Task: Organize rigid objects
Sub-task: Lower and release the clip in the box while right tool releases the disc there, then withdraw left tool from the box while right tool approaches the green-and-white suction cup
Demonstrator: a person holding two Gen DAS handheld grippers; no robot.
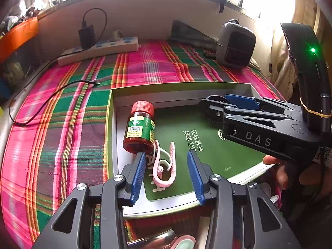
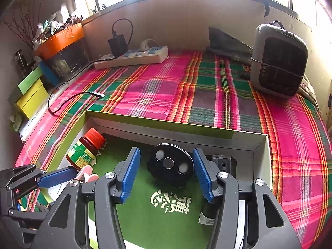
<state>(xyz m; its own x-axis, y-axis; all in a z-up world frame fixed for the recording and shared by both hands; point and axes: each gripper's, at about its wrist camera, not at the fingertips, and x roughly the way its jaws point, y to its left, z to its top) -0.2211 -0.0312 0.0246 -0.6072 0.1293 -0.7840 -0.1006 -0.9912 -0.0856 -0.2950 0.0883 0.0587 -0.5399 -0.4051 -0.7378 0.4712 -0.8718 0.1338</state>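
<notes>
1. Surface (image 2: 166,95): covered with a plaid cloth in pink, green and orange, set under a bright window. At the back, against the wall, a white power strip (image 2: 132,58) with a black charger plugged in; a loose black cable (image 1: 51,95) trails over the cloth. A grey fan heater (image 2: 278,62) stands at the right rear. At the left edge, an orange tray of clutter and yellow-green boxes.
2. Open shallow box (image 2: 157,122), white walls, green printed floor, lies near the front.
3. Inside the box: brown bottle (image 1: 140,128) with red cap and green label, on its side at the left wall; pink hair clip (image 1: 165,166) touching its base; black round disc (image 2: 170,166) with three pale spots, near the back wall.
4. Left claw (image 1: 167,176): jaws apart, hair clip between them, pads not pressing it.
5. Right claw (image 2: 167,172): jaws apart around the disc, with a gap on each side.
6. Hard to make out: a dark item behind the disc, partly hidden; pastel things at the bottom of the left view, cut off.
</notes>
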